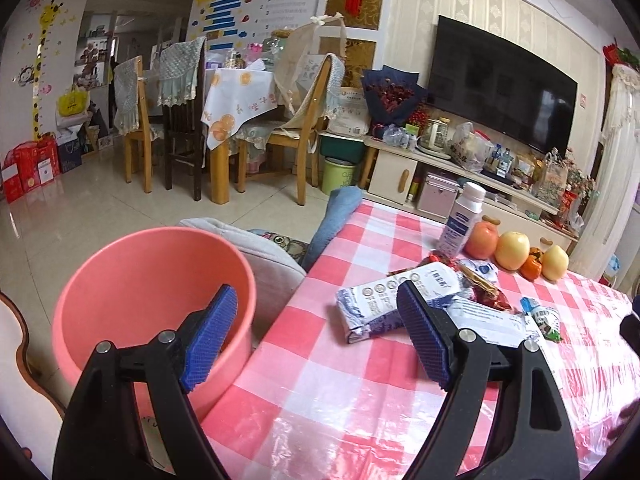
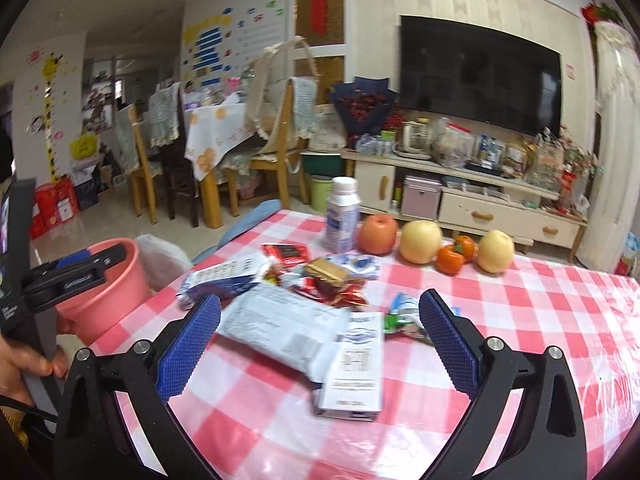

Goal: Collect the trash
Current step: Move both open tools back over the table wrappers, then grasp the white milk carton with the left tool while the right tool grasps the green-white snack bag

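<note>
Both grippers, left gripper [image 1: 316, 332] and right gripper [image 2: 320, 340], hang wide open and empty over a checked tablecloth [image 2: 520, 320]. The trash (wrappers [image 2: 320, 280], a crumpled pouch [image 2: 280, 324], a small carton [image 2: 354, 364]) lies mid-table, a pink bucket [image 1: 120, 280] to the left beyond the table's edge. All of it looks light, crinkly and slippery; the stiff carton's narrow sides probably offer the surest hold.

Setting: a home living and dining room. Indicators: wall-mounted television [image 2: 480, 72] above a cluttered media cabinet [image 2: 472, 200] at right; dining table [image 1: 236, 92] with wooden chairs [image 1: 136, 120] at centre left; apparently a child's giraffe height chart [image 1: 42, 60] at far left.
</note>
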`<state>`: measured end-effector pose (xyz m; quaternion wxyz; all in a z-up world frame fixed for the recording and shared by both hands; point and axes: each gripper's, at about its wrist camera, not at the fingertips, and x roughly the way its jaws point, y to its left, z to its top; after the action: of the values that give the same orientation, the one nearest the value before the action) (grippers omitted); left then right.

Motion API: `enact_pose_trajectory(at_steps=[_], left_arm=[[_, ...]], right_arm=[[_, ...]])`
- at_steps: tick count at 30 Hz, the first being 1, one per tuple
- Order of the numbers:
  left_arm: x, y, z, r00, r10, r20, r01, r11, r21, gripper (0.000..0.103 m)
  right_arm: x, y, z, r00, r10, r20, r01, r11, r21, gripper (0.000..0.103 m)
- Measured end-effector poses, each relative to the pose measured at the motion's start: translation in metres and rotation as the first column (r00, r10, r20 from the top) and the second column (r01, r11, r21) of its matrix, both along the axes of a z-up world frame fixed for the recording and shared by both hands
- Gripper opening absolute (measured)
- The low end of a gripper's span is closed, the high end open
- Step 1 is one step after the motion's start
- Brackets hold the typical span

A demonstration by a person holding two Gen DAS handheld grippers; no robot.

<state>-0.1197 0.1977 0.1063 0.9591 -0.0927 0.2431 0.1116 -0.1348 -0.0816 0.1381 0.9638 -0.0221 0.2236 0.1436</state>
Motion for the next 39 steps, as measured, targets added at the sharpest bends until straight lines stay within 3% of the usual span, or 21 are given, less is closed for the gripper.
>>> enact_pose_trajectory(at_steps=[11, 20, 25, 30, 33, 39], left_arm=[[0.001, -0.05, 0.002, 0.986, -0.162, -0.048, 0.163, 0.987, 0.009, 0.083], [0.0, -0.101, -0.008, 0.946, -0.291, -0.14, 0.295, 0.956, 0.004, 0.083], [0.006, -0.128, -0.021, 0.908, -0.365, -0.206, 0.354, 0.931, -0.09, 0.083], [0.012, -0.167, -0.035, 0.855, -0.45, -0.258, 0.434, 0.893, -0.117, 0.083], [0.022, -0.186, -0.042, 0.822, -0.495, -0.283, 0.466, 0.869, -0.166, 0.083], [0.052, -0.221, -0.064, 0.776, -0.51, -0.372, 0.474, 0.86, -0.19, 0.082]], right_arm=[[0.014, -0.079, -0.007, 0.992, -0.105, -0.068, 0.112, 0.988, 0.109, 0.098], [0.034, -0.131, -0.019, 0.966, -0.187, -0.18, 0.216, 0.964, 0.155, 0.098], [0.049, -0.15, -0.033, 0.942, -0.242, -0.233, 0.274, 0.955, 0.112, 0.098], [0.063, -0.173, -0.044, 0.925, -0.276, -0.261, 0.31, 0.945, 0.101, 0.098], [0.072, -0.181, -0.051, 0.924, -0.255, -0.285, 0.302, 0.944, 0.135, 0.098], [0.095, -0.171, -0.062, 0.933, -0.17, -0.318, 0.238, 0.953, 0.187, 0.098]])
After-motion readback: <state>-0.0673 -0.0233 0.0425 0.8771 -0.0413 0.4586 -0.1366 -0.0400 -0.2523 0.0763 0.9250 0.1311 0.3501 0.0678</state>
